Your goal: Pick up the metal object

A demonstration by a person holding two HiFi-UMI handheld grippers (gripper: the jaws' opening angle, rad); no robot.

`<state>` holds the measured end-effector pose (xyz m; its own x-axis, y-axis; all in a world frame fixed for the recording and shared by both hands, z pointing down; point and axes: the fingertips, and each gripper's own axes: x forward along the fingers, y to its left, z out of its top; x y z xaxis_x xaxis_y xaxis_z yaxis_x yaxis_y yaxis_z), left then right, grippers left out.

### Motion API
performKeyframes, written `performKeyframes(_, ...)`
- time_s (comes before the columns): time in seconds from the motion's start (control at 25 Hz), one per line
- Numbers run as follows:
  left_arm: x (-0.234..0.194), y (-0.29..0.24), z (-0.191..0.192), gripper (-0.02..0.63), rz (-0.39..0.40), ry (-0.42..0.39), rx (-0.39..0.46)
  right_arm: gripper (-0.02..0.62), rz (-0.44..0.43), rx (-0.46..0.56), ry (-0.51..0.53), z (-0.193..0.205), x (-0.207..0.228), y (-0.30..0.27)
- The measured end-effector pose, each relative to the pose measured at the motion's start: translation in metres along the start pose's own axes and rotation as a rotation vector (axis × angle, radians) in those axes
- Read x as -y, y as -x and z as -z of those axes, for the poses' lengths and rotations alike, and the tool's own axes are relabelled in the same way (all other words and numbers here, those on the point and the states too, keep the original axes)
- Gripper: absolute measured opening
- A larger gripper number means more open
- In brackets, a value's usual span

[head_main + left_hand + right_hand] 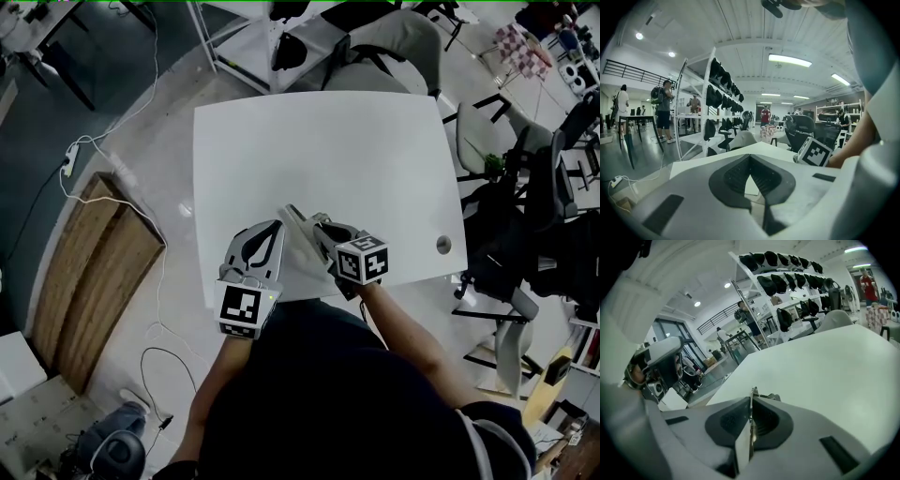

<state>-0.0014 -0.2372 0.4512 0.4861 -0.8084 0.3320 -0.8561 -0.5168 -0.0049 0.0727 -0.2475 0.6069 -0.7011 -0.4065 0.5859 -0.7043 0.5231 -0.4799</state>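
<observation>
Recorder: Head view first. White counter (356, 159), both tools over its near edge. Left hand-held gripper (277, 226) points away from the person. Right hand-held gripper (293, 213) angles up and to the left, its tips just beside the left one's tips. Metal object?

Checker: Too small to make out from above.

Recorder: Left gripper view.

Checker: Left hand-held gripper (749, 158): dark pads (729, 176) meet at the tips. The wedge of gap behind the tips shows only white counter (764, 147). Nothing held. A forearm (855, 140) crosses at the right edge.

Recorder: Right gripper view.

Checker: Right hand-held gripper (751, 401): jaws drawn almost together, pads pressing on a thin metal object (753, 391) that stands edge-on between them. Its bright edge runs down the seam between the pads, and a short piece pokes out past the tips, above the counter (834, 366).

Recorder: Touching the counter?

Checker: Cannot tell from this angle.
</observation>
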Motion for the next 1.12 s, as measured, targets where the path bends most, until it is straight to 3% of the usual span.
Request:
performKeyframes(0.36,-0.007,0.003,-0.007,0.021,-0.006,0.021,0.043,0.037,0.018,0.276,-0.004,-0.074,-0.031,0.066)
performKeyframes(0.68,-0.025,0.015,-0.045,0.021,-0.047,0.028,0.143,0.037,0.061,0.521,0.092,-0.143,-0.065,0.125)
performKeyframes(1.12,-0.024,0.024,-0.085,0.021,-0.056,-0.028,0.224,0.035,0.081,0.623,0.148,-0.174,-0.076,0.155)
